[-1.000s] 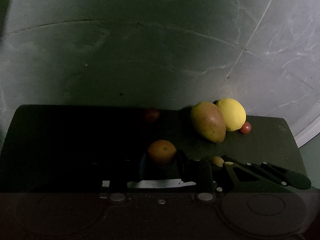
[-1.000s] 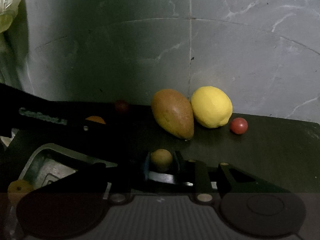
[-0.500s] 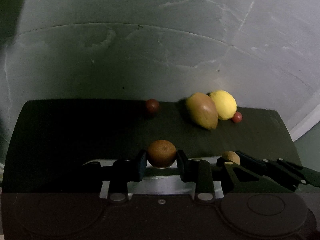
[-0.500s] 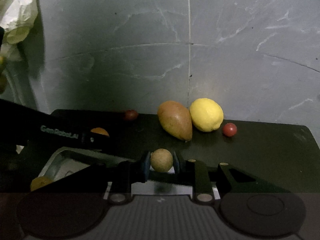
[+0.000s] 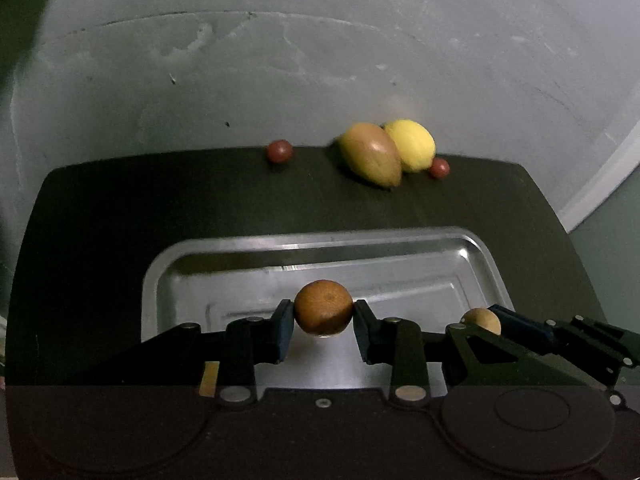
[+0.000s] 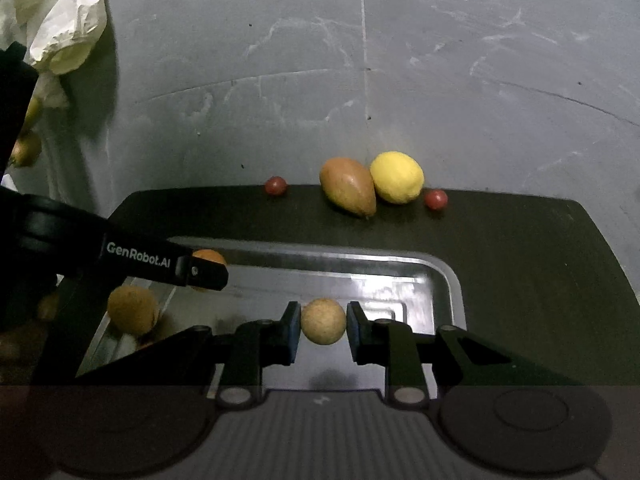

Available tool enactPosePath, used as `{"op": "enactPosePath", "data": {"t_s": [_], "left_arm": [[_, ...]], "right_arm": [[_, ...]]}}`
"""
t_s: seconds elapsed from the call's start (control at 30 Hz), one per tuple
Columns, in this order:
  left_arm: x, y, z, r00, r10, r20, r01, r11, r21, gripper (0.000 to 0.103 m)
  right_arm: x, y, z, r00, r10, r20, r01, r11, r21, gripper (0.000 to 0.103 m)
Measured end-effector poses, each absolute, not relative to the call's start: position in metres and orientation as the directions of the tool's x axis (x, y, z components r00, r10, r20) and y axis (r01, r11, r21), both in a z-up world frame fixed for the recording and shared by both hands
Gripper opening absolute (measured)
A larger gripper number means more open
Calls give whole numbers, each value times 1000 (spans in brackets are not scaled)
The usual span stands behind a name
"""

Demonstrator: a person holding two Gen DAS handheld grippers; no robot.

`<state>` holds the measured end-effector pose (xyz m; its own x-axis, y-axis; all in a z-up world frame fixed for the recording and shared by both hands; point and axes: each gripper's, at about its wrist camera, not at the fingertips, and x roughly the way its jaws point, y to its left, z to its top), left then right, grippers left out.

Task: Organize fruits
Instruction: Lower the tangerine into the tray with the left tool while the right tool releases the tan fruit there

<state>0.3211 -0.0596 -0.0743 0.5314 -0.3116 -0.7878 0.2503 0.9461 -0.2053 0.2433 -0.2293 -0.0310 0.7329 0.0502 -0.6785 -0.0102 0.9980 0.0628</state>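
Read the white lettering "GenRobot.AI" on the arm of your left tool (image 6: 200, 270), which crosses the right wrist view from the left. That arm covers most of the orange (image 5: 323, 307) in that view; only a sliver shows behind it. An orange-brown round shape at the tray's left wall may be fruit or a reflection; you cannot tell which. At the far left edge, a crumpled white bag (image 6: 60, 20) and some dim fruit are cut off by the frame.

The steel tray (image 5: 360, 248) sits on the dark bench (image 5: 120, 208). No fruit can be confirmed resting in it. Your left tool (image 5: 323, 326) is clamped on the orange, above the tray. Your right tool (image 6: 323, 330) is clamped on a small tan fruit (image 6: 323, 321), above the tray's right part.

Beyond the tray's far rim lie a mango (image 6: 348, 191) touching a lemon (image 6: 397, 177), a red cherry tomato (image 6: 436, 199) just right of the lemon, and a darker red fruit (image 6: 275, 185) left of the mango
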Motion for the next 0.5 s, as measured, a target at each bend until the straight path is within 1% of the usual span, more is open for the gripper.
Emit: {"op": "enactPosePath", "data": {"t_s": [0.5], "left_arm": [[292,-64,-87,473,-328,-818,333,926,-179,34]], "right_arm": [[202,-233,-38,701,-10,-713,90,993,74,27]]}}
